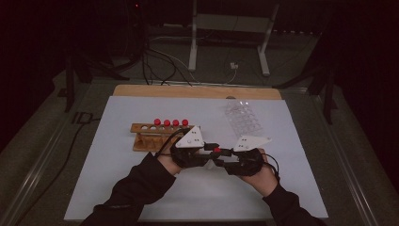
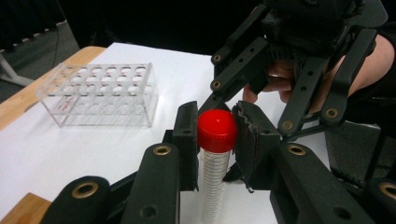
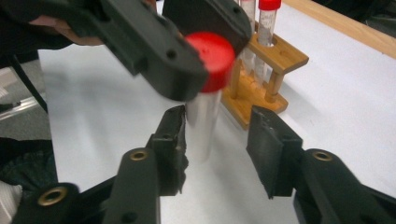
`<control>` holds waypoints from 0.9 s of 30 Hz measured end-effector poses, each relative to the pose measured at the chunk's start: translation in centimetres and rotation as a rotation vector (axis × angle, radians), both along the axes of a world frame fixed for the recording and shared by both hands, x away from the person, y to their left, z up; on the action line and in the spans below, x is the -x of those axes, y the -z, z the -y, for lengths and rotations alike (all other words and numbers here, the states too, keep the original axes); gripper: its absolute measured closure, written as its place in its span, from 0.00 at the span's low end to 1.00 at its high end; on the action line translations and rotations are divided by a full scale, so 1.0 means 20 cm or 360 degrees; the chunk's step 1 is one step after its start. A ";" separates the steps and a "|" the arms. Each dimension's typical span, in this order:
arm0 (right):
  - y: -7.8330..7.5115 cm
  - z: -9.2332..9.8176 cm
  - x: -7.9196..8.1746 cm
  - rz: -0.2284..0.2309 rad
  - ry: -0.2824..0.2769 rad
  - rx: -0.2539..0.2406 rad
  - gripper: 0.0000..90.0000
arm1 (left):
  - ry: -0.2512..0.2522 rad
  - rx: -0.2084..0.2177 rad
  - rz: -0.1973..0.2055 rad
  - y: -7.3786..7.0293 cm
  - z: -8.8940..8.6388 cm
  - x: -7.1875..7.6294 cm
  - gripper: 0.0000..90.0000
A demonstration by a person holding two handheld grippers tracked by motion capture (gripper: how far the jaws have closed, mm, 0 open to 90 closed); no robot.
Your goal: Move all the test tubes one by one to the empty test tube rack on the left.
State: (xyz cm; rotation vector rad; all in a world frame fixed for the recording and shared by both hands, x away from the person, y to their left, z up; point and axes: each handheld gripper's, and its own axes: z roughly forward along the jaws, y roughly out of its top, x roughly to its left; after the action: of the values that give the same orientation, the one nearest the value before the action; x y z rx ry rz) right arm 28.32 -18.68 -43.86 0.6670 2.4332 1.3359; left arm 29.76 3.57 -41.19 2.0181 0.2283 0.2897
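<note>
The red-capped tube (image 2: 215, 154) is clamped at its cap by the left gripper (image 2: 215, 140), at table centre. The right gripper (image 3: 217, 140) jaws are parted around its body, untouching; wooden rack (image 1: 148, 136) at ten o'clock.

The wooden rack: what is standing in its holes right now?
The wooden rack holds four red-capped tubes in a row, with empty holes to their left. Its near right end is hidden behind the left claw.

Red-capped tube (image 3: 205, 93) in left gripper (image 3: 196, 60), right gripper (image 3: 217, 140) open
</note>
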 end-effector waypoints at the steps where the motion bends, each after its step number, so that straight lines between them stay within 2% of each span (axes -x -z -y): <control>1: 0.00 0.01 0.00 0.0007 0.0005 -0.0016 0.59 | -0.0010 0.0000 0.0007 -0.01 -0.01 0.00 0.80; 4: -0.01 0.02 0.00 0.0046 0.0039 -0.0003 0.52 | -0.0025 0.0016 0.0011 -0.03 -0.03 0.00 0.80; 5: -0.01 0.03 0.00 0.0047 0.0046 -0.0023 0.50 | -0.0026 0.0023 0.0008 -0.04 -0.04 0.00 0.80; 11: 0.01 0.06 -0.01 0.0021 0.0084 -0.0051 0.35 | -0.0063 0.0037 0.0016 -0.06 -0.10 -0.01 0.80; 16: 0.00 0.05 -0.01 0.0009 0.0114 -0.0079 0.17 | -0.0095 0.0051 0.0037 -0.09 -0.15 -0.01 0.80; 21: 0.02 0.04 -0.02 0.0006 0.0154 -0.0069 0.04 | -0.0144 0.0072 0.0050 -0.13 -0.22 -0.01 0.80; 23: 0.02 0.04 -0.02 0.0002 0.0166 -0.0070 0.01 | -0.0163 0.0082 0.0053 -0.14 -0.25 -0.01 0.80; 27: 0.01 0.05 -0.02 -0.0015 0.0137 -0.0098 0.00 | -0.0214 0.0099 0.0074 -0.17 -0.32 -0.01 0.80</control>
State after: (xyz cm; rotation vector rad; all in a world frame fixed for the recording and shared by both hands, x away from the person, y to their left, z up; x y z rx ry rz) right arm 28.62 -19.69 -44.10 0.7857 2.3502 1.3817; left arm 29.91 10.03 -37.79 1.9359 0.3404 0.4088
